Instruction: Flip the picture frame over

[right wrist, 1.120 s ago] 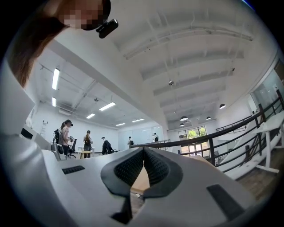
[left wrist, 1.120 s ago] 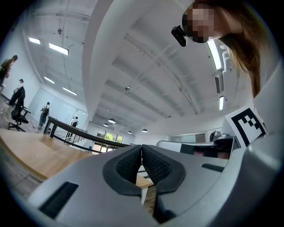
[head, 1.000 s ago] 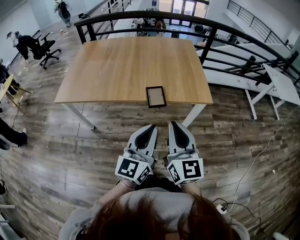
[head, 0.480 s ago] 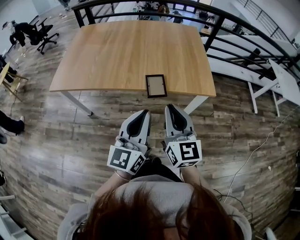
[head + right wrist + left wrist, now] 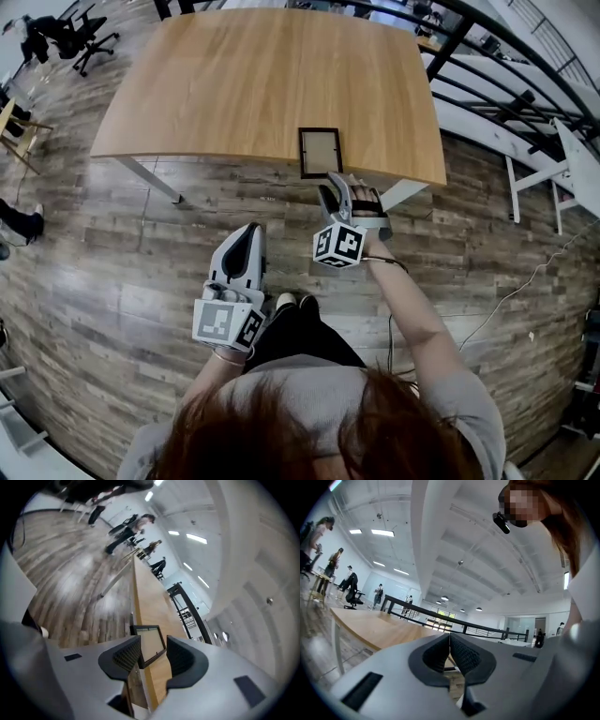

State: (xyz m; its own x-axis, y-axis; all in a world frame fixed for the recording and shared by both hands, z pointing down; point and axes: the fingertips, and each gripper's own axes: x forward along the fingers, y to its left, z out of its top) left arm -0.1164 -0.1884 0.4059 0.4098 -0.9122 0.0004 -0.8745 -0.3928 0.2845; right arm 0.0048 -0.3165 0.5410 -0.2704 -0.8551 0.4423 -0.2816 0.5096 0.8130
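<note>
The picture frame [image 5: 320, 152] lies flat at the near edge of the counter [image 5: 244, 84]. The right gripper [image 5: 339, 190] is just before it, its fingers just opened wide and pinching nothing. The left gripper [image 5: 249, 231] is off to the side, fingers pressed together.

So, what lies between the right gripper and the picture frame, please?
Nothing: in the right gripper view the right gripper, whose jaws have just been opening, faces the picture frame across a bare gap.
</note>
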